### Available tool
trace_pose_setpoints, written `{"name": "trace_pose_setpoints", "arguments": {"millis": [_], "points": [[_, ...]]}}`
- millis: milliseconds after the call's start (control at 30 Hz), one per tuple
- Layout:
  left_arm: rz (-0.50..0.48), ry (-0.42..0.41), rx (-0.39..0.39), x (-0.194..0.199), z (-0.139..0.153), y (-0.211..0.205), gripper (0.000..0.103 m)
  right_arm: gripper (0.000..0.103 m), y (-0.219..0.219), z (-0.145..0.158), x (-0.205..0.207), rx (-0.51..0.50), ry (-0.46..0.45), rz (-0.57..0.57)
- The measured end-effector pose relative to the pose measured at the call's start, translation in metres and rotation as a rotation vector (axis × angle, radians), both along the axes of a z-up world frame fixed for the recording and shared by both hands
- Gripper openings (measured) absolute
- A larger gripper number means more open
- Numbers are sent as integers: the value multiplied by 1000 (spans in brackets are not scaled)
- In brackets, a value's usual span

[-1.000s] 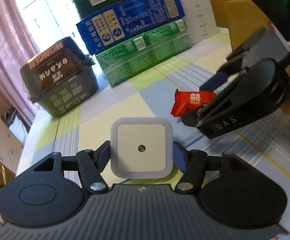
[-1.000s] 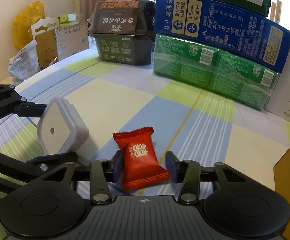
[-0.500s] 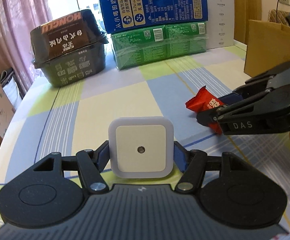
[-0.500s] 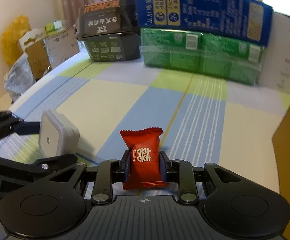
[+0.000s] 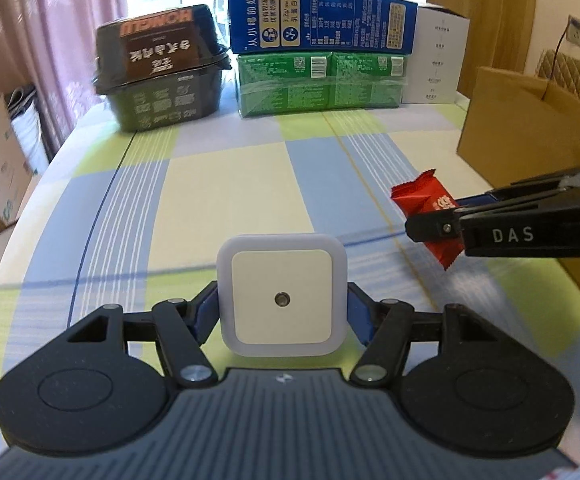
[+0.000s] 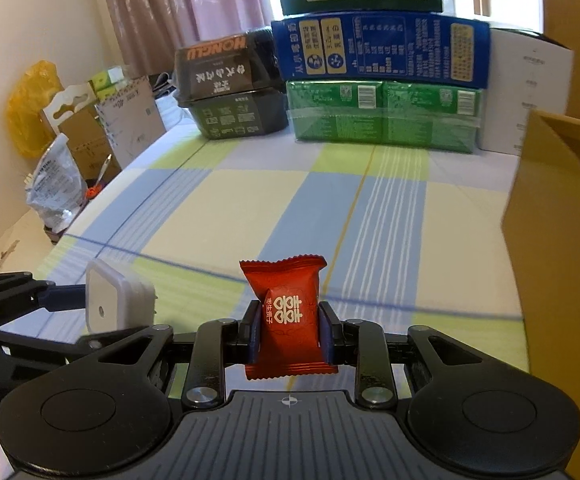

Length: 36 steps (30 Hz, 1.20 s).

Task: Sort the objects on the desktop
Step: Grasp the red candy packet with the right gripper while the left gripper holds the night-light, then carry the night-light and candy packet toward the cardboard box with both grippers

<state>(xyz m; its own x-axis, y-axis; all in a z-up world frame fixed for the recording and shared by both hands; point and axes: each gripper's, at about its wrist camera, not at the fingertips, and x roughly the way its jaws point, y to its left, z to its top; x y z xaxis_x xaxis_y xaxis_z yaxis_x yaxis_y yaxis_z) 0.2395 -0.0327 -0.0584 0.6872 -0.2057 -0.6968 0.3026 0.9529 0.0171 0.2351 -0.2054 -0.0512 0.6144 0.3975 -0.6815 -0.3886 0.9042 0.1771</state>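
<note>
Now both loads are off the checked tablecloth: my right gripper, open around the red candy packet a second ago, clamps it aloft, my left gripper keeps the white night light pinched, so I judge placement comes next

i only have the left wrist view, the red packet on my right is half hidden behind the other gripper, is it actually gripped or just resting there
Observer: Gripped. In the right wrist view the red candy packet sits upright between both fingers of the right gripper.
Operator: anything printed on it
Observer: Yes, a white double-happiness symbol faces the right camera.
Operator: what's off the table's left edge past my view
Observer: A yellow plastic bag against the wall, behind cardboard boxes.
Operator: does my night light look square from there
Observer: The white night light shows side-on in the left gripper, its back a thicker body.
</note>
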Motion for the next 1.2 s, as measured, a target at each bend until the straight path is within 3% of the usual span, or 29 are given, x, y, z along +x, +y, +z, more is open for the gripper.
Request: {"name": "trace_pose_setpoints", "arguments": {"millis": [433, 900, 1200], "points": [[63, 48, -111, -76, 26, 6, 61, 26, -24, 11, -80, 40, 30, -56], [54, 66, -132, -123, 23, -7, 61, 26, -50, 17, -136, 71, 29, -140], [2, 29, -87, -160, 37, -35, 61, 26, -72, 50, -180, 76, -32, -186]]}}
